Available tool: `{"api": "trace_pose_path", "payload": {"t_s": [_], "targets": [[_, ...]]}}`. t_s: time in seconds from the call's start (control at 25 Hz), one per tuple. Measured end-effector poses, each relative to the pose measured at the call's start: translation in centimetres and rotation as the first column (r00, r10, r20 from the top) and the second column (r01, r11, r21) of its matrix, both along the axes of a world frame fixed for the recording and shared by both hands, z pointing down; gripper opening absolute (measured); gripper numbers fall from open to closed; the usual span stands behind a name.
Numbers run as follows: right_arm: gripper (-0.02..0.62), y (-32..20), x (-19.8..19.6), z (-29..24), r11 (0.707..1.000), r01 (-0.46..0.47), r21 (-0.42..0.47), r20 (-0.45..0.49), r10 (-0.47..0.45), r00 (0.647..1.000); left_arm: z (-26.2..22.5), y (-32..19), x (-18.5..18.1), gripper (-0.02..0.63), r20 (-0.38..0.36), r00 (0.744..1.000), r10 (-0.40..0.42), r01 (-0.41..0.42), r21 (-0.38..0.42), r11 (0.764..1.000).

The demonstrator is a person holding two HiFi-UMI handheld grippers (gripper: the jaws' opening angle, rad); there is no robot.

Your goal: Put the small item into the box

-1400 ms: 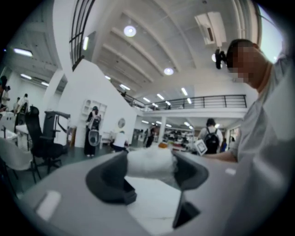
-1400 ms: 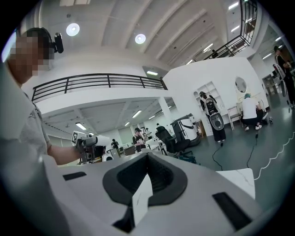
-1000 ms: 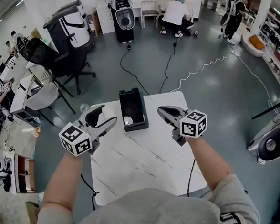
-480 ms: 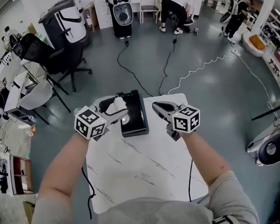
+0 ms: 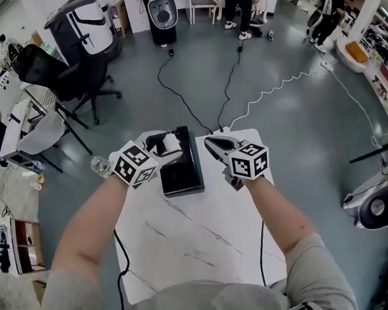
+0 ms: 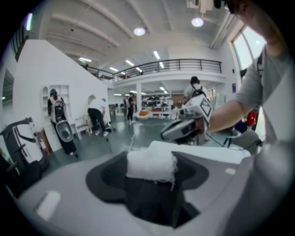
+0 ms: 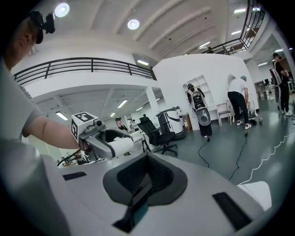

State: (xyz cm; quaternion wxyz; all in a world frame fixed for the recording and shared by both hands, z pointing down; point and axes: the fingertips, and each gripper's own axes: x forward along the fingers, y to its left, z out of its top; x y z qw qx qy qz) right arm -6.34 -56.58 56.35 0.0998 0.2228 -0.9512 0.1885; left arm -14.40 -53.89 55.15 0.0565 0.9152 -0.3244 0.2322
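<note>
**A:** Where is the small item?

**B:** The left gripper (image 5: pixel 163 145) has its jaws clamped on the small item (image 5: pixel 170 143), a white fluffy wad. In the head view the wad sits over the far half of the box (image 5: pixel 182 178). How high above it I can't tell.

**A:** What does the left gripper view add?

**B:** It shows the grip itself, though none of the box. The wad lies crosswise, broader than tall, and reaches from one jaw to the other, with loose fibres at its right edge. The right gripper view shows the same gripper from the side, with the wad poking out of its jaw tips.

**A:** And the right gripper (image 5: pixel 210 143)?

**B:** Its own view shows the jaws together and empty. The head view puts it just beside the box's right wall, over the tabletop's (image 5: pixel 202 224) far edge. It is apart from the left gripper and off to the side of the opening.

**A:** How does the box lie?

**B:** It is black and open-topped, at the tabletop's far left corner. Its long axis runs near to far, along the left edge.

**A:** What's around?

**B:** On the grey floor beyond there is a black cable (image 5: pixel 178 93), a white coiled cable (image 5: pixel 285 90) and an office chair (image 5: pixel 60 75). People stand further back.
</note>
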Motion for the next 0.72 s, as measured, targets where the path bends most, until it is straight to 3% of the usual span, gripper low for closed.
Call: {"api": "trace_pose_path", "payload": {"t_s": [0.4,0.72], "targets": [[0.006,-2.6,-0.7,3.8,1.000,0.006,-0.015,-0.026,-0.007,1.000,5.7,-3.4,2.4,0.299,0.142,0.987,0.079,-0.075,-0.031,0.997],[0.006,-3.9,-0.8,6.2,0.999,0.019,-0.027,-0.059,-0.020,0.998,9.0,-5.3,2.7,0.299,0.301,0.942,0.149,-0.137,-0.060,0.989]]}}
